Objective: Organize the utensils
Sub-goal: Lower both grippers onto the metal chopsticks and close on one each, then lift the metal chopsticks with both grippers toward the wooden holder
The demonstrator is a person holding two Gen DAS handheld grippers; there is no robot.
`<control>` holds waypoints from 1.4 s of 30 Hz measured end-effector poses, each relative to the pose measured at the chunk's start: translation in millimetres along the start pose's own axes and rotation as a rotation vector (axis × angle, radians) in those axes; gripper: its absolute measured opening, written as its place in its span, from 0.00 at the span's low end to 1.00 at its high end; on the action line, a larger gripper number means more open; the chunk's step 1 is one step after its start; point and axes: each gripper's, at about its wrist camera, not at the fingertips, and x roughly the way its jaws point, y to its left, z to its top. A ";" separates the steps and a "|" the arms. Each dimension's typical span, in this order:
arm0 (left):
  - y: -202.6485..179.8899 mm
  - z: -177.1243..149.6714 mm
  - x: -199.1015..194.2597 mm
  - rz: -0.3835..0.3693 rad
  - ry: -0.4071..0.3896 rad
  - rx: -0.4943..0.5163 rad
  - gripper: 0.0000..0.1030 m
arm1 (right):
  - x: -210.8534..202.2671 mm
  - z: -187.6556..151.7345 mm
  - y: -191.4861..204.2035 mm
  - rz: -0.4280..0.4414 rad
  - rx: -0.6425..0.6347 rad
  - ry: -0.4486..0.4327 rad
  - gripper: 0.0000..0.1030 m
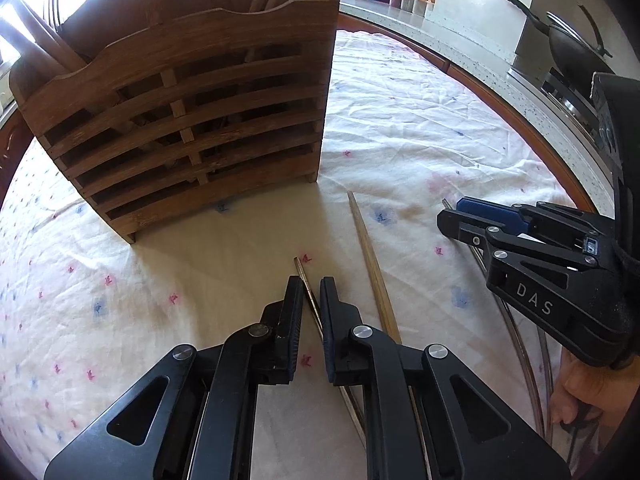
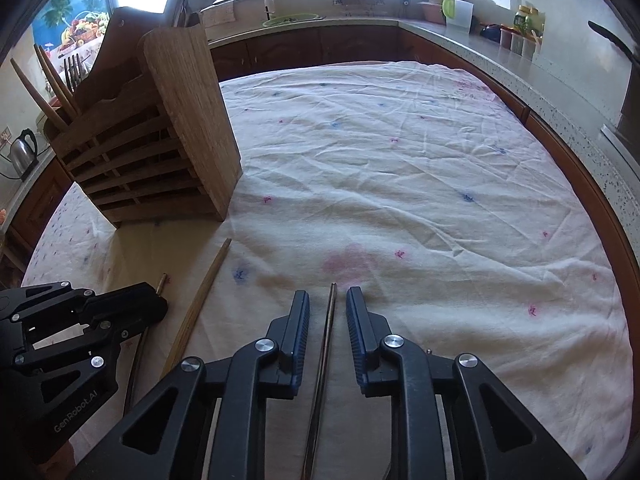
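A slatted wooden utensil holder stands on the tablecloth, with chopsticks and forks upright in it. Two thin metal chopsticks and one wooden chopstick lie on the cloth in front of it. My left gripper is shut on one metal chopstick, whose tip pokes out past the fingers. My right gripper straddles the other metal chopstick. Its jaws stand narrow, and a gap shows on each side of the stick.
A white flowered tablecloth covers the round table. A stone counter curves round its far and right side, carrying jars and a wok. A kettle stands at the left. A hand holds the right gripper.
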 end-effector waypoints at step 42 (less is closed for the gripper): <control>48.8 -43.5 -139.7 -0.172 -0.265 -0.123 0.03 | -118.8 -24.2 14.1 0.238 0.070 -0.189 0.05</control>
